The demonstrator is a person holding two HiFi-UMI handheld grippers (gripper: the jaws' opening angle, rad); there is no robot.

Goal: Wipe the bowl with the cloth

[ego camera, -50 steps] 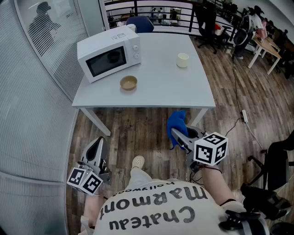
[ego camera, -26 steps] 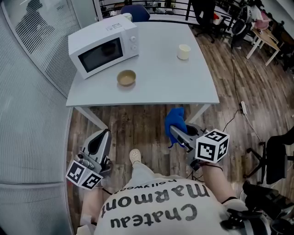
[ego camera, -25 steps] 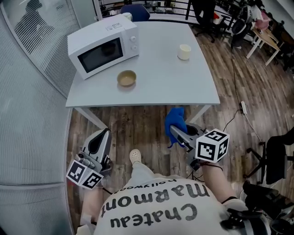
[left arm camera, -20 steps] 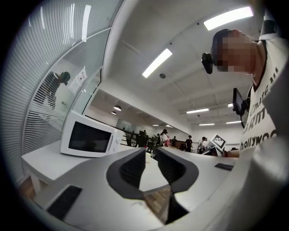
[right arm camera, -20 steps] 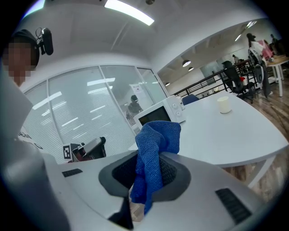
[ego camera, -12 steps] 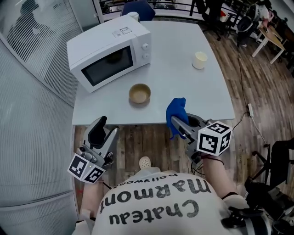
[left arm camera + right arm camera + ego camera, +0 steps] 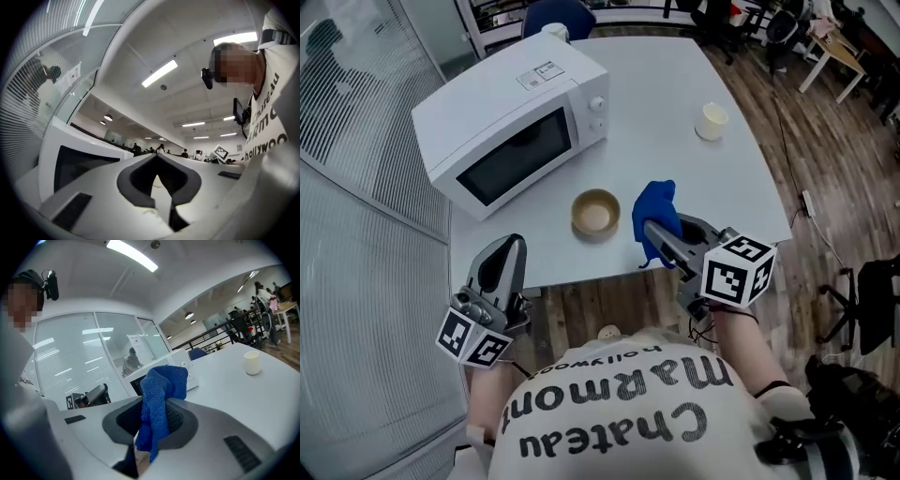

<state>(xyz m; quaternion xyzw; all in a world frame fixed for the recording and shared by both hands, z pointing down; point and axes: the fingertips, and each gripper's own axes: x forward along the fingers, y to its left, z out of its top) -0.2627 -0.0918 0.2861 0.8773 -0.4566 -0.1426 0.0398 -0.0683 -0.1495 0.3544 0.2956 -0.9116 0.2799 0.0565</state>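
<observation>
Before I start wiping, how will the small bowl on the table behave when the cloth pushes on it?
The bowl looks small and shallow, so it is probably light and may slide on the smooth white table unless steadied. Its low wall suggests it will hardly tip. Nothing on the table stands against it, so nothing would stop it.

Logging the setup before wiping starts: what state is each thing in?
bowl: upright on table, looks empty
cloth: bunched, clamped in right gripper
microwave: door shut
cup: upright
left gripper: jaws closing, nothing between them
right gripper: shut on cloth
</observation>
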